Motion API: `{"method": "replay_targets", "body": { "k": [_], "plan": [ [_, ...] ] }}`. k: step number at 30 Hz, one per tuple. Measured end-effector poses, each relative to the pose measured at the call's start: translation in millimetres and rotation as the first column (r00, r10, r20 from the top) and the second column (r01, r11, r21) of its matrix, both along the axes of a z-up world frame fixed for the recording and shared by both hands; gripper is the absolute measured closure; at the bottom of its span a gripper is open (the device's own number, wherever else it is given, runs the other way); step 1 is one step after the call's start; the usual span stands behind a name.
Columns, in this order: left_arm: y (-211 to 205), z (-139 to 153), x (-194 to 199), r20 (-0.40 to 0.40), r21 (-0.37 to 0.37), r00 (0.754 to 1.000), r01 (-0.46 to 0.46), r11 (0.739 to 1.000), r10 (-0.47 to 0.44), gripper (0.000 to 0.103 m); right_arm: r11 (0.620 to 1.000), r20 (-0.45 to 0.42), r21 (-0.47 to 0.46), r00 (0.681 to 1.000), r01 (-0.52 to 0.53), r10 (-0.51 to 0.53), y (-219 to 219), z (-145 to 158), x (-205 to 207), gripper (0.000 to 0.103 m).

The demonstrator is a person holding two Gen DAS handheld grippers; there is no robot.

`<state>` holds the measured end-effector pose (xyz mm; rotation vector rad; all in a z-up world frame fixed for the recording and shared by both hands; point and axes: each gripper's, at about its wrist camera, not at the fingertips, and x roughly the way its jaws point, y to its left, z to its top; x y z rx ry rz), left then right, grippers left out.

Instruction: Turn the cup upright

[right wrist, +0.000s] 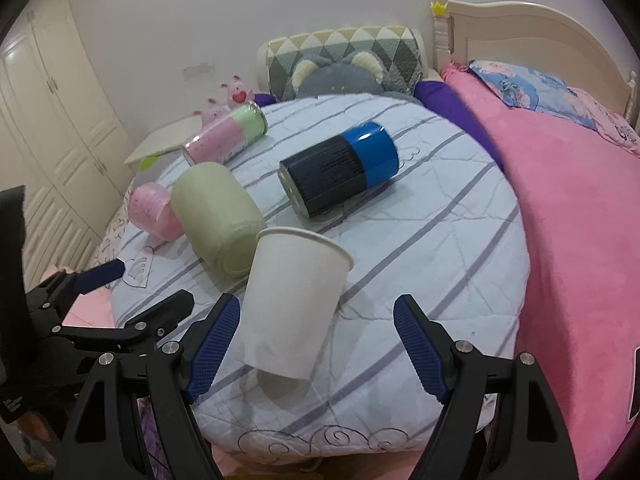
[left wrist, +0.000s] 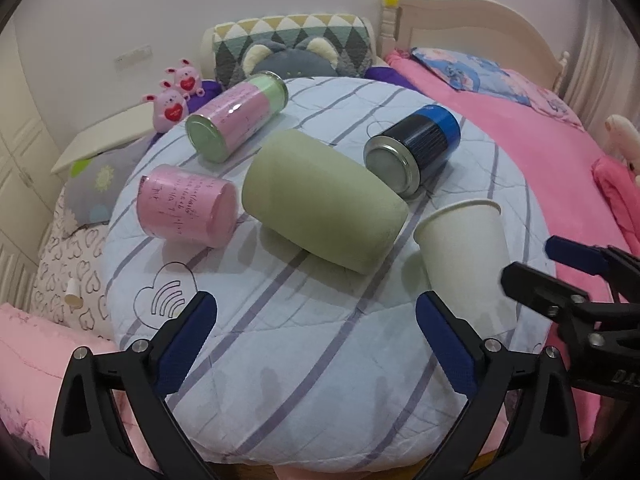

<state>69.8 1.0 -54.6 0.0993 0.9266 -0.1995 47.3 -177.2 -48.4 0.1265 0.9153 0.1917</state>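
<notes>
White paper cup [right wrist: 296, 304] upright on striped quilt [right wrist: 440, 240], right gripper [right wrist: 316, 344] wide open around it, left gripper [left wrist: 316, 344] open, empty, cans lying nearby.

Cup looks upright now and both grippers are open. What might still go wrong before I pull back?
The white paper cup leans on the soft striped quilt, so it may topple. The right gripper straddles it; a finger could clip it on retreat. The green cylinder lying beside it might roll into it.

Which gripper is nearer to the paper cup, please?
Right. The right gripper is open around the upright paper cup, without touching it. The left gripper is open beside it, the cup just off its right finger.
</notes>
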Motion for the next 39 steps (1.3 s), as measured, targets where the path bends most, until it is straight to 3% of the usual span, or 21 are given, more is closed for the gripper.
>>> {"method": "replay_targets", "body": {
  "k": [5,18,36,39],
  "plan": [
    [10.5,-5.9,6.7,-0.018,-0.012,1.0,-0.006,1.0,0.005,0.002,0.999,-0.059,0.032,0.998,-0.007,0.009,4.6,-9.7,12.5,0.022],
    [25.5,-14.3,26.7,-0.028,0.039,0.999,-0.015,0.999,0.017,0.001,1.0,-0.118,0.026,0.993,-0.017,0.02,18.2,-24.4,42.0,0.022],
    [34.5,-33.2,41.5,-0.092,0.04,0.995,-0.031,0.999,0.034,0.001,0.995,-0.229,0.094,0.973,-0.017,0.038,19.7,-46.3,85.3,0.023],
    [34.3,-33.6,42.2,-0.093,0.039,0.995,-0.036,0.999,0.039,0.001,0.996,-0.216,0.091,0.976,-0.013,0.033,15.9,-46.8,87.7,0.029]
  ]
}}
